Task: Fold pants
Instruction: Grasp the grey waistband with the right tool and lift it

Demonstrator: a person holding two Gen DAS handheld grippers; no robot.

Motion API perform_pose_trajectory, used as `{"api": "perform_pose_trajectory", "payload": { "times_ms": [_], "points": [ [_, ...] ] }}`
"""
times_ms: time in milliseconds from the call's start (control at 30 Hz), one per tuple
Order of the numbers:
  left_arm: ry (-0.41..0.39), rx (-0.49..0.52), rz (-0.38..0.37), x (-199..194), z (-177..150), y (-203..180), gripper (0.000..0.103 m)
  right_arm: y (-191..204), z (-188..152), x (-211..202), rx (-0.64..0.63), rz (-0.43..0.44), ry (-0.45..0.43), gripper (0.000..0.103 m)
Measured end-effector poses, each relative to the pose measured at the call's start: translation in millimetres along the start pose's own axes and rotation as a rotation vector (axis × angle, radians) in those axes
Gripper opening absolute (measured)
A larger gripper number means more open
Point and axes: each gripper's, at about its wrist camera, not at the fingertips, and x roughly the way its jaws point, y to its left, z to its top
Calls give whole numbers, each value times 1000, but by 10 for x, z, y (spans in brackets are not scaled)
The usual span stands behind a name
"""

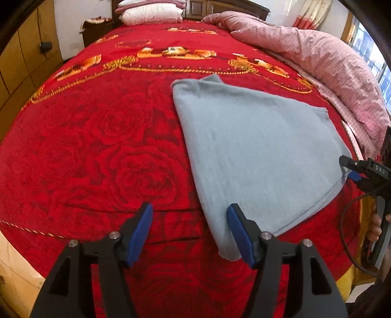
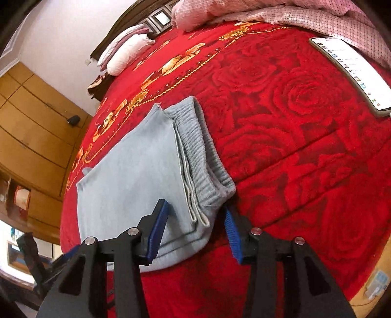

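Pants (image 1: 256,146) folded into a compact stack on the red bedspread (image 1: 97,146), fold seemingly just laid: left gripper (image 1: 189,234) and right gripper (image 2: 194,232) at its near corners, jaws apart, clamping nothing; next, probably smoothing or withdrawing.

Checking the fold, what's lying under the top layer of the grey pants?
Under the grey pants' top layer, the ribbed waistband and hem edges show; deeper layers are covered.

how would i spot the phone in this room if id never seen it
Start at the big bed with the red rose blanket. Go to the side where the pink checked quilt is bunched. The phone lies flat beside it, the only thing with a lit white screen.
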Motion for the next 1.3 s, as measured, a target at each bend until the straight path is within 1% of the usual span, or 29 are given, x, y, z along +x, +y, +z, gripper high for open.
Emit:
{"api": "perform_pose_trajectory", "payload": {
  "times_ms": [33, 100, 133, 167, 233, 333, 433, 533, 700, 833, 967, 1133, 1200, 1300],
  "points": [
    [1, -5, -4, 17, -1, 15, 70, -5, 1, 0, 4, 5, -4, 47],
    [1, -8, -8, 32, 0, 30, 71, -14, -23, -35, 4, 1, -15, 43],
    [1, -8, -6, 37, 1, 20, 71, -9, -30, -60, -1, -8, -23, 36],
    [1, -6, -4, 36, 2, 14, 72, 20, -30, -81, -14, -13, -38, 31],
    [-1, -3, -3, 33, -2, 5, 72, 48, -34, -112, -27, -19, -53, 29],
    [-2, -6, -5, 31, -3, 21, 73, 51, -35, -142, -13, -17, -58, 29],
    [-2, -10, -3, 40, -5, 27, 75, -10, 1, -56, 10, -18, -17, 32],
    [0, -13, -7, 42, -3, 27, 76, -105, 48, 15, 31, 27, -6, 33],
    [4, -21, -11, 50, -3, 36, 78, -216, 62, 29, 73, 103, -26, 33],
    [7, -20, -6, 57, -1, 28, 79, -280, 37, -43, 150, 146, -50, 35],
    [11, -27, -4, 65, 8, 34, 80, -299, 49, -6, 143, 155, -56, 37],
    [11, -27, 6, 69, 15, 14, 80, -412, 32, 21, 163, 208, -70, 37],
    [12, -28, 9, 70, 16, 9, 81, -415, 33, 15, 160, 211, -72, 37],
    [15, -28, 13, 70, 22, 0, 81, -327, 27, -34, 117, 168, -90, 30]
  ]
}}
